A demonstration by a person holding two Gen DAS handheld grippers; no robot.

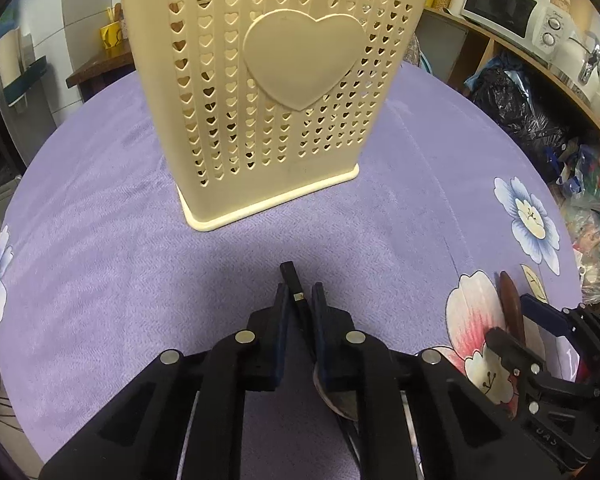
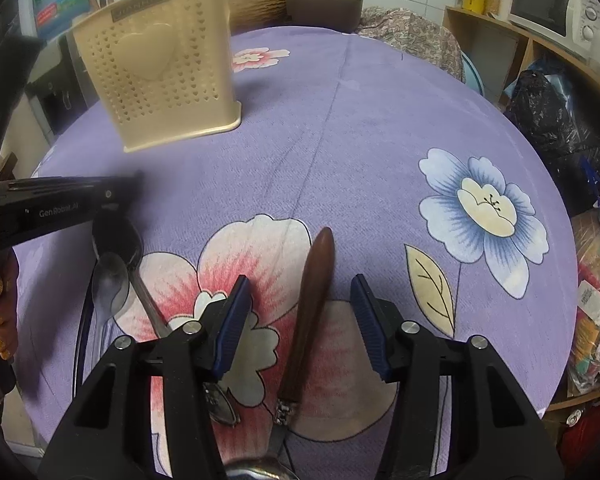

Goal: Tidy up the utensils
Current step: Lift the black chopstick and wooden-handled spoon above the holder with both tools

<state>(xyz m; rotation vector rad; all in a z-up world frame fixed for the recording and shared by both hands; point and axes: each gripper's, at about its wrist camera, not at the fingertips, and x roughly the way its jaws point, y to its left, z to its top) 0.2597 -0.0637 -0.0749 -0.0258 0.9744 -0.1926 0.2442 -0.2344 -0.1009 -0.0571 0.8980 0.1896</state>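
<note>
**Left wrist view: spoon handle pinched, holder ahead**

Left wrist view shows the left gripper (image 1: 300, 294) pressed together on a black-handled spoon (image 1: 296, 286). The dark handle sticks out past the fingertips toward the holder, and the metal bowl lies below, between the gripper's arms. No gap shows between the pads and the handle. Straight ahead, well apart from the fingertips, a cream plastic utensil holder (image 1: 268, 92) stands upright on the purple flowered tablecloth (image 1: 100, 240). Its wall is pierced with small heart holes and carries one large raised heart.

At the right edge of that view the right gripper (image 1: 540, 320) sits over a brown wooden-handled utensil (image 1: 510, 304).

From the right wrist view, the right gripper (image 2: 300, 292) has its jaws spread. The wooden handle (image 2: 312, 304) lies on the cloth between the blue pads (image 2: 232, 320), touching neither. To the left, more spoons (image 2: 108, 284) rest on the cloth beneath the left gripper (image 2: 60, 204), and a hand (image 2: 0, 312) shows at the frame's edge. The holder (image 2: 156, 76) stands at the far left.
</note>
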